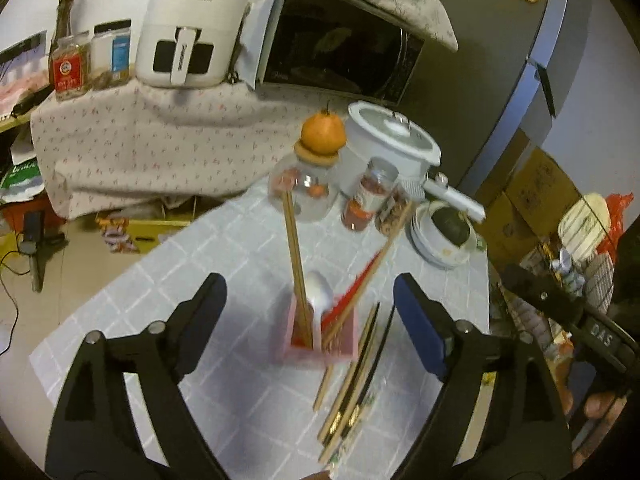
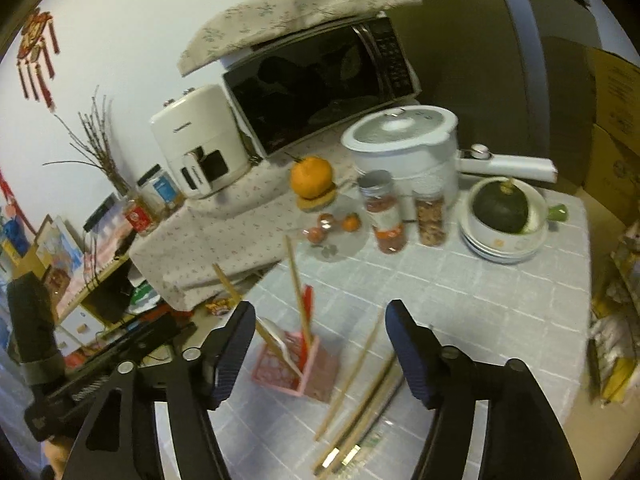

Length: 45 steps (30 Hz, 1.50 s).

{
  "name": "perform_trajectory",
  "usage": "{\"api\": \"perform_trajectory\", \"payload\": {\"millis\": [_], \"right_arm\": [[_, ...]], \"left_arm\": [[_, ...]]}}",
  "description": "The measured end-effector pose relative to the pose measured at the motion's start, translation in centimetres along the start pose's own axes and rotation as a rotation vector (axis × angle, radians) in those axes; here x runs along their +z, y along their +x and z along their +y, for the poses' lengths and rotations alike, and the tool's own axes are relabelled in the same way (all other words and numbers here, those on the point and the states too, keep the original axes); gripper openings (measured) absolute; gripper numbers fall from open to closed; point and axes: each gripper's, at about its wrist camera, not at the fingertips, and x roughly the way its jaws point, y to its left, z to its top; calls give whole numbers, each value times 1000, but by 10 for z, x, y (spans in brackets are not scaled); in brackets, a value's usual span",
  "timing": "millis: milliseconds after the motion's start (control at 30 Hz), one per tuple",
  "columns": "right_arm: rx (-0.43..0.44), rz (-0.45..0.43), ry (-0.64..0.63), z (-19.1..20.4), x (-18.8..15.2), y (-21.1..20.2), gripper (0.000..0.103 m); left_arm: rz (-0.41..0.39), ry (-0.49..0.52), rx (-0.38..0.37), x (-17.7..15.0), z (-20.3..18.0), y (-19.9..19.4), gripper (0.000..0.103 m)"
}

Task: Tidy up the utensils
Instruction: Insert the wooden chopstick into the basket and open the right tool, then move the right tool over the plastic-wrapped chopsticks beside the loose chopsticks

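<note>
Chopsticks (image 1: 298, 264) upright in pink holder (image 1: 320, 336), both grippers empty, spread wide.

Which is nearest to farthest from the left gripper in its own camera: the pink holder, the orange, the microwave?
From the left gripper:
1. Pink holder, between its fingers, on the table.
2. Orange, farther back, atop a glass jar.
3. Microwave, at the back, under a cloth.

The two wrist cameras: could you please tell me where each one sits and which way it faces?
Left wrist: sits on the left gripper, tilted down at the pink holder; its open fingers show, and the right gripper at the right edge.
Right wrist: sits on the right gripper, tilted down over the loose chopsticks; open fingers show.
Shared: holder, chopsticks, microwave, orange.
</note>
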Motion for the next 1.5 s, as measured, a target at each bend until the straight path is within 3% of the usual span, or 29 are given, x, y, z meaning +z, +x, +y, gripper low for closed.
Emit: {"api": "perform_trajectory", "payload": {"millis": [333, 600, 867, 1200, 1300, 1367, 1433, 1500], "right_arm": [[-96, 121, 26, -34, -30, 6, 76], [-200, 324, -10, -45, -68, 47, 76], [-212, 552, 17, -49, -113, 93, 76], [-207, 658, 25, -43, -144, 121, 76], [-208, 671, 13, -37, -149, 129, 68], [-197, 687, 22, -35, -152, 134, 46], [-187, 704, 38, -34, -156, 139, 38], [-199, 700, 32, -30, -158, 140, 36]], "left_arm": [[178, 4, -7, -41, 1, 14, 90], [311, 40, 53, -68, 5, 44, 90], [380, 69, 46, -75, 2, 53, 90], [408, 60, 89, -75, 22, 57, 90], [409, 59, 94, -75, 26, 56, 90], [412, 59, 94, -76, 28, 56, 90], [415, 60, 92, -76, 29, 56, 90], [415, 60, 91, -76, 31, 55, 90]]}}
